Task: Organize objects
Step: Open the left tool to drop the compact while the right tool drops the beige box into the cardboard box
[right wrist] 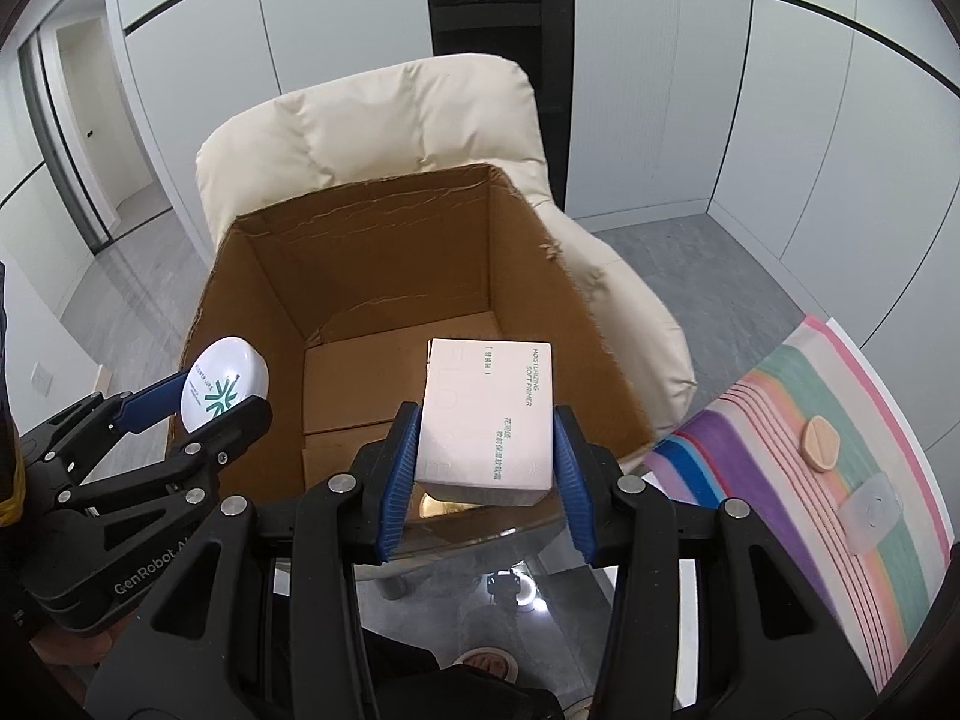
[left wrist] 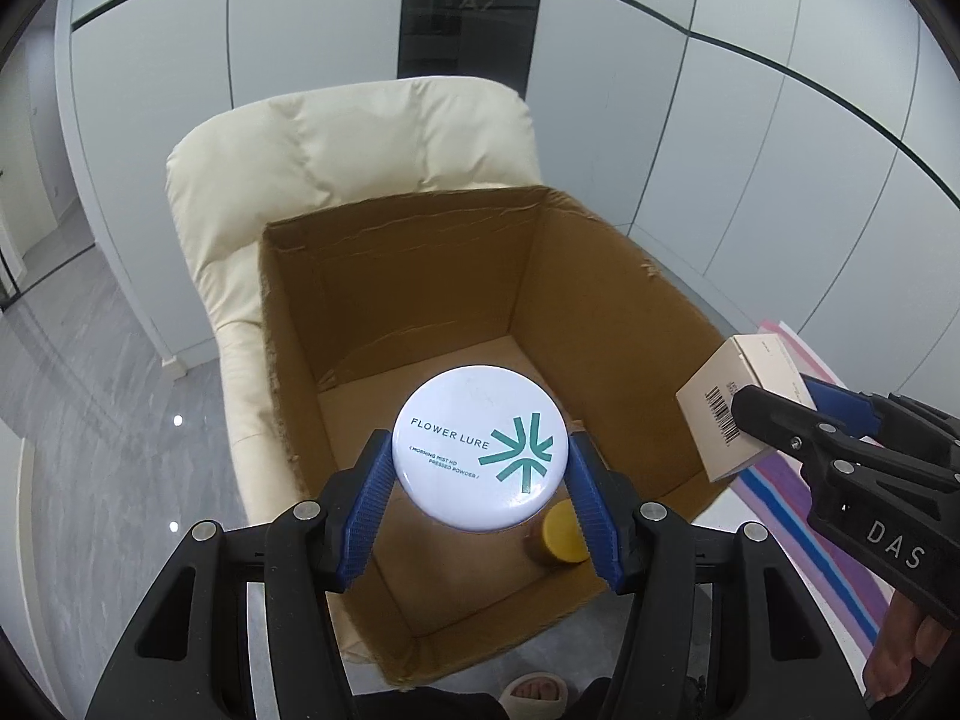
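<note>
The open cardboard box (left wrist: 420, 276) had bare floor inside; left gripper (left wrist: 480, 480) pinched a compact (left wrist: 480, 450), right gripper (right wrist: 486, 450) a carton (right wrist: 489, 414).

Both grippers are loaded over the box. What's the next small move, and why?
Probably lower the left gripper a little and open it. It holds the white compact over the open box, above bare floor beside the yellow jar. The right gripper holds the carton near the box's right wall.

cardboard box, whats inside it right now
On the floor of the cardboard box, only a yellow-lidded jar shows; the held white compact covers part of the floor.
</note>
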`<state>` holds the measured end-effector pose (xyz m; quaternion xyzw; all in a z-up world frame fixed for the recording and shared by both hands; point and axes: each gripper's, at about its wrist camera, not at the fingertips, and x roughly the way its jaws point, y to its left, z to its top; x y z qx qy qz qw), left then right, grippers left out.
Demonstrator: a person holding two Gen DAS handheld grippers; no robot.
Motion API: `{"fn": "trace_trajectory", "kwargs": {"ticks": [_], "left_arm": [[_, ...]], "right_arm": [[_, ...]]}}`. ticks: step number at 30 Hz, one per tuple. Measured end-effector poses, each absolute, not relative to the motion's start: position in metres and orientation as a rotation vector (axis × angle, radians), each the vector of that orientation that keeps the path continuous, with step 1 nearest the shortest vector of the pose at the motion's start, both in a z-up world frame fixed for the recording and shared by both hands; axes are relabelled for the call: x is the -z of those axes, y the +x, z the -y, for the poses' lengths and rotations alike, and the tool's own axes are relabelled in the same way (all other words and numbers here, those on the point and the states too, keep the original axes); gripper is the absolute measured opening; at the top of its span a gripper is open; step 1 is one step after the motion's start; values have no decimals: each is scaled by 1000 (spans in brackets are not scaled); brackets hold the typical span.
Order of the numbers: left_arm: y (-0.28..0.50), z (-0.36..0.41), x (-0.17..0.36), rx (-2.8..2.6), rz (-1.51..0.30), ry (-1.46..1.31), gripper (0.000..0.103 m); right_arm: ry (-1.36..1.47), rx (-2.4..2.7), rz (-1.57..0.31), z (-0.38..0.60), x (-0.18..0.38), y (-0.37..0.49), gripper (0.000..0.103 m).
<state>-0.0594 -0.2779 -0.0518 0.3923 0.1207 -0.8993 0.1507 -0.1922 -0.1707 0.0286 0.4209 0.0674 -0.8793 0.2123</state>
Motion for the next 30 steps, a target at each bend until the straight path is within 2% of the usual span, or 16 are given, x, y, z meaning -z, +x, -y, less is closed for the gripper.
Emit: {"fn": "trace_trajectory", "kwargs": {"ticks": [3,5,9,11,17,18,20,23,30], "left_arm": [[-55,283,50,2583,-342,1093,62],[-52,285,48,2579,-322,1079,72],[-48,294,47,2545,-339,1064,79],[-47,298,47,2525,-344,1055,90],[-48,301,46,2489,-319,1035,98],[-48,301,47,2485,-310,1037,99],[-49,301,48,2477,-306,1038,99],[-50,303,49,2472,-319,1040,99],[-51,303,48,2465,-315,1033,103]], "right_arm": [[1179,2423,-187,180,-25,-194,45],[1176,2411,-192,186,-24,-194,45],[1185,2390,-204,196,-20,-195,45],[1182,2381,-204,201,-19,-197,45],[1185,2369,-195,209,-12,-203,47],[1184,2372,-187,209,-12,-204,49],[1186,2392,-185,207,-12,-204,60],[1165,2420,-165,201,-17,-204,69],[1175,2430,-160,193,-18,-207,78]]}}
